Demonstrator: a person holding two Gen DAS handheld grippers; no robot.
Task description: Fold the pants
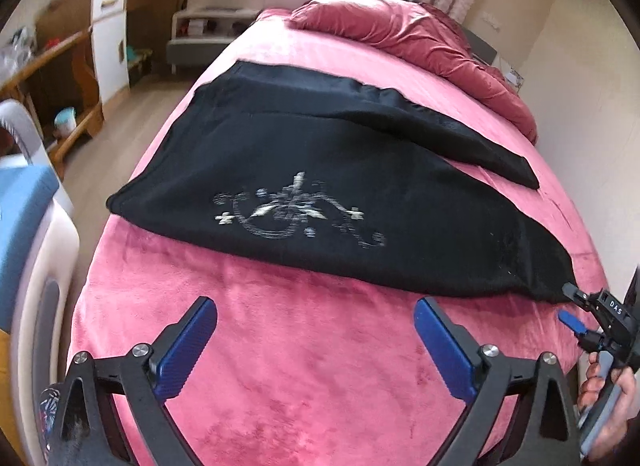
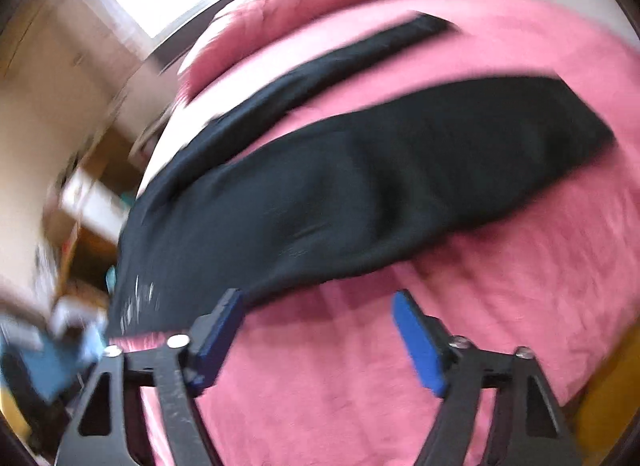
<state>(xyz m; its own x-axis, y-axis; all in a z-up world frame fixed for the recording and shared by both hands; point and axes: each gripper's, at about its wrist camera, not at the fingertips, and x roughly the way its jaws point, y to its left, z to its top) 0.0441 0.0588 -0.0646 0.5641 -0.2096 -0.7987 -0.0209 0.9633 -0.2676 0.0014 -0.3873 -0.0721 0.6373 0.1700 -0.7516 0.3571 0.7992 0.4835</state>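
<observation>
One pair of black pants (image 1: pixel 320 153) lies spread across the pink-covered bed (image 1: pixel 304 346), silver embroidery (image 1: pixel 296 209) facing up, one leg folded over the other toward the crumpled red duvet (image 1: pixel 416 37). Containers: a white cabinet (image 1: pixel 109 41) and wooden shelving (image 1: pixel 52 77) stand beyond the bed; their contents are too blurred to identify. Left tongs (image 1: pixel 316 342) stand apart over bare bedding, just short of the pants' near edge. Right tongs (image 2: pixel 318 330) are apart at the pants' corner, one fingertip (image 1: pixel 570 290) touching the fabric edge; nothing clamped.
</observation>
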